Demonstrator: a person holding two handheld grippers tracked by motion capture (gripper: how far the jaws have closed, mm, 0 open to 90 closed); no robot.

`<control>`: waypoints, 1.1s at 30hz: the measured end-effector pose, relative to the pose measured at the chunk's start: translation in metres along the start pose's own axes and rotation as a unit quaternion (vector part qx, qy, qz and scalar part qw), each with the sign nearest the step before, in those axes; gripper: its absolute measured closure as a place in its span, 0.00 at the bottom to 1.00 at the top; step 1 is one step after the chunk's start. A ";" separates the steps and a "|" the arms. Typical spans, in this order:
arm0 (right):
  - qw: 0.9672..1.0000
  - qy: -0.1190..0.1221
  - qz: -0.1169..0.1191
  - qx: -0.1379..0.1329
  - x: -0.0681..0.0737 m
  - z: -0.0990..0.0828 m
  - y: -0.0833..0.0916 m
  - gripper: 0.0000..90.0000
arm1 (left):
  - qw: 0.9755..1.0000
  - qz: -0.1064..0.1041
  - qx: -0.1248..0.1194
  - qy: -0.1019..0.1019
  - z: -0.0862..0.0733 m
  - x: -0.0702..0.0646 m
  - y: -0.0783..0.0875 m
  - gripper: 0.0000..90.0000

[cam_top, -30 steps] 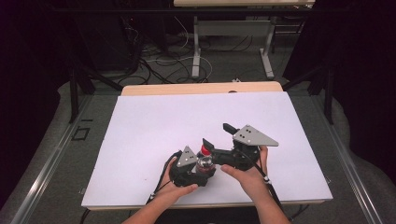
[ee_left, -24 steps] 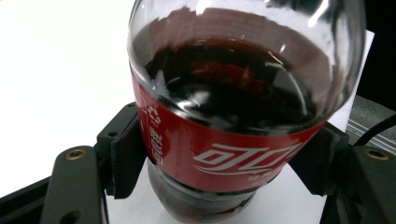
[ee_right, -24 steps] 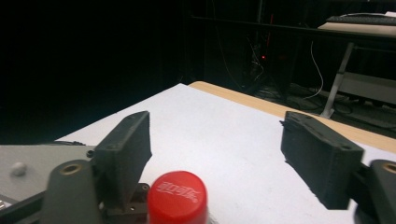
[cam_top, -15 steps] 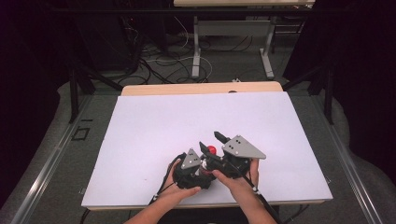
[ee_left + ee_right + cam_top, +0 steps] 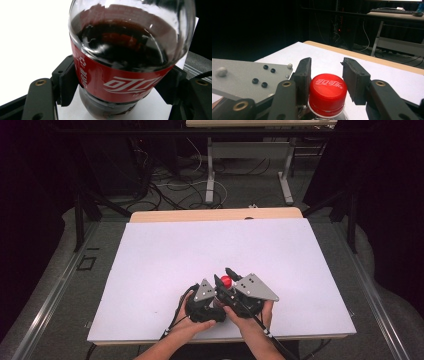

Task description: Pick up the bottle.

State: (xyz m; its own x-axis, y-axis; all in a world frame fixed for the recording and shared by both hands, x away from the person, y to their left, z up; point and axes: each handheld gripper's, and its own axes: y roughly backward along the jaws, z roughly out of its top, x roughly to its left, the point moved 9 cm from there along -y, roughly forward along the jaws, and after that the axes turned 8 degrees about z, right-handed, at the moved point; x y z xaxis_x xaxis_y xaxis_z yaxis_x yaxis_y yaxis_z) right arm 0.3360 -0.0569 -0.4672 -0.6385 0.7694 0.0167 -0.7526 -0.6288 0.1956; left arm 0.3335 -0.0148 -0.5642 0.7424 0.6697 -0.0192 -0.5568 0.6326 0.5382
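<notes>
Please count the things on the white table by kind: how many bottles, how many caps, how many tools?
Cola bottle: 1
Red cap: 1
Tools: 2, left tool and right tool
Total: 4

Both hands sit close together, side by side: the left tongs stand clamped, and the right tongs have just been closing.

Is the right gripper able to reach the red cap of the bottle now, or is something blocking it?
Probably yes. The right gripper already has its jaws on both sides of the red cap, pressing on it, and nothing lies between. The left gripper holds the bottle lower, at the label.
</notes>
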 end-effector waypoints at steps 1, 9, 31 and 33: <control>1.000 0.005 0.001 -0.002 0.000 0.000 -0.001 0.67 | 1.000 0.000 0.000 0.000 0.000 0.000 0.000 0.33; 0.999 0.032 -0.004 -0.014 0.002 -0.001 0.001 0.68 | 1.000 -0.008 0.001 0.000 0.000 -0.001 0.001 0.33; 0.907 0.085 0.413 0.013 -0.002 0.021 -0.003 0.69 | 0.998 -0.053 -0.022 -0.015 0.010 0.002 0.017 0.33; 0.899 0.081 0.429 0.019 -0.003 0.020 -0.004 0.69 | 0.998 -0.056 -0.020 -0.011 0.009 0.001 0.016 0.33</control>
State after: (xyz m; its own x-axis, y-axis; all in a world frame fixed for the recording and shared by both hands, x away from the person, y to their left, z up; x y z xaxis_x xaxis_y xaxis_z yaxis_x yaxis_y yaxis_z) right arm 0.3443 -0.0538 -0.4480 -0.9991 -0.0258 0.0348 0.0326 -0.9765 0.2130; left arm 0.3286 -0.0070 -0.5477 0.8081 0.5861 -0.0590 -0.4843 0.7180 0.4999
